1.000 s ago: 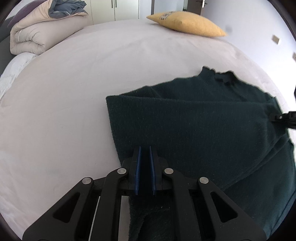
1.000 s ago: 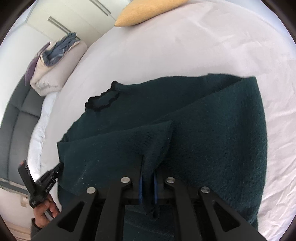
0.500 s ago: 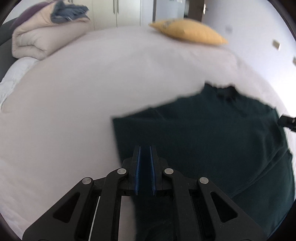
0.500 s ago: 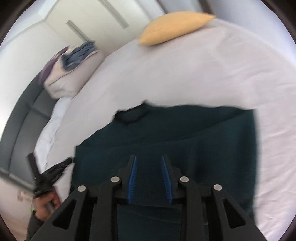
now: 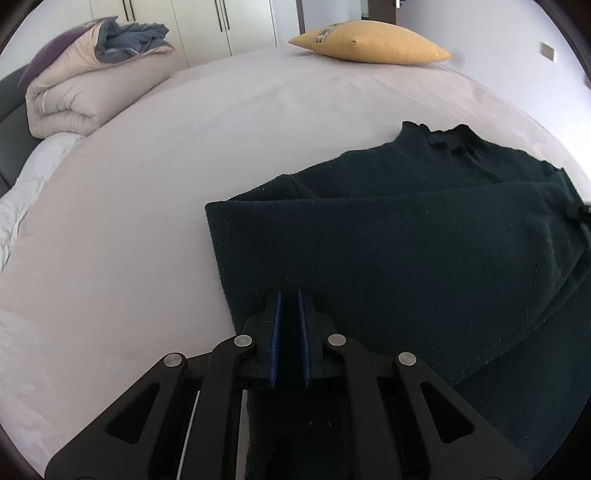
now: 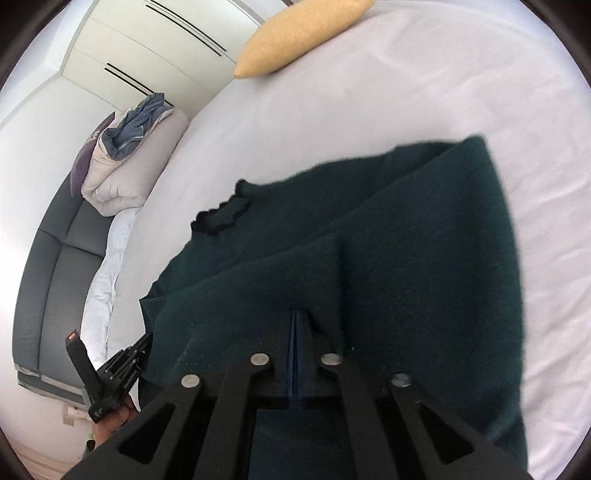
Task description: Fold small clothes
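A dark green knit sweater (image 5: 406, 240) lies on the white bed sheet (image 5: 166, 166), its frilled collar (image 5: 447, 142) toward the far side and one part folded over its body. My left gripper (image 5: 290, 295) is shut on the sweater's near left edge, with fabric running between the blue pads. In the right wrist view the sweater (image 6: 424, 240) rises in a ridge to my right gripper (image 6: 298, 312). Those jaws are closing, and the pads pinch the cloth. The left gripper (image 6: 146, 338), held by a hand, grips the sweater's lower left corner.
A yellow pillow (image 5: 369, 44) lies at the far end of the bed. A rolled beige duvet (image 5: 92, 92) with blue clothes on top sits at the far left. A grey sofa (image 6: 55, 277) runs beside the bed. White wardrobe doors (image 5: 221, 22) stand behind.
My right gripper let go of the raised fold and opened half a second ago, then closed on the sweater again. The left gripper kept its grip and shifted slightly.
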Demonstrator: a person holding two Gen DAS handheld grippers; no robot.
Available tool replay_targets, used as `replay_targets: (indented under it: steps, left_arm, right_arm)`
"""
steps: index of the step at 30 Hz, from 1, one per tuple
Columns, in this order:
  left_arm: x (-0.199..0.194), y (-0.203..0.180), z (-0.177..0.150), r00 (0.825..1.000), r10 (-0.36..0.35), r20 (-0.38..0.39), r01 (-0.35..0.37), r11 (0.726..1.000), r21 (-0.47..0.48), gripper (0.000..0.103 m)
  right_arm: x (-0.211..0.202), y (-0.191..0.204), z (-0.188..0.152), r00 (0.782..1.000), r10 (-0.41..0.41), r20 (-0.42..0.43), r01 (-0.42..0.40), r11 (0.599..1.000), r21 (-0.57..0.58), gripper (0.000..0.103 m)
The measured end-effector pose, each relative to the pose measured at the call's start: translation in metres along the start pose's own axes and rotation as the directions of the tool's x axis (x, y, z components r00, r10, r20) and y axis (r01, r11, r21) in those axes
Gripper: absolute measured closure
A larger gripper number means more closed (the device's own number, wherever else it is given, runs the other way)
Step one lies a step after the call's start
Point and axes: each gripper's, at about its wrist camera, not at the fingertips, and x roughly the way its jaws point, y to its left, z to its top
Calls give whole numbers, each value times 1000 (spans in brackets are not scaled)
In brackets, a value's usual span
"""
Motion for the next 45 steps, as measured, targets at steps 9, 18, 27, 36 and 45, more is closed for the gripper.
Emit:
replay_targets:
  steps: [9,18,27,36,45]
  left_arm:
    - [-11,6,-12,1000,-11,8,11,999,-42,94]
    - [-79,27,-75,990,-138,-16,133,974,-185,90]
    - [-155,40,-182,929,-370,-1,345,868,-358,13]
    - [-188,46,-249,880,-472,-47,402,795,-454,13]
    - [-188,49,-275,833,-543,-109,446,774,-450,14]
  right_arm:
    - [15,9,-2,999,48,1,-48,998,-41,66]
    - [-94,-16,-43,989,-32,145,30,999,18,47]
    - [-180,-44,-169,993,-15,121,18,999,-30,39]
    - [-202,-95,-238,997,-5,75,-4,994,111,37]
    - [-205,-94,-250,999,17,50,-23,994,104,37]
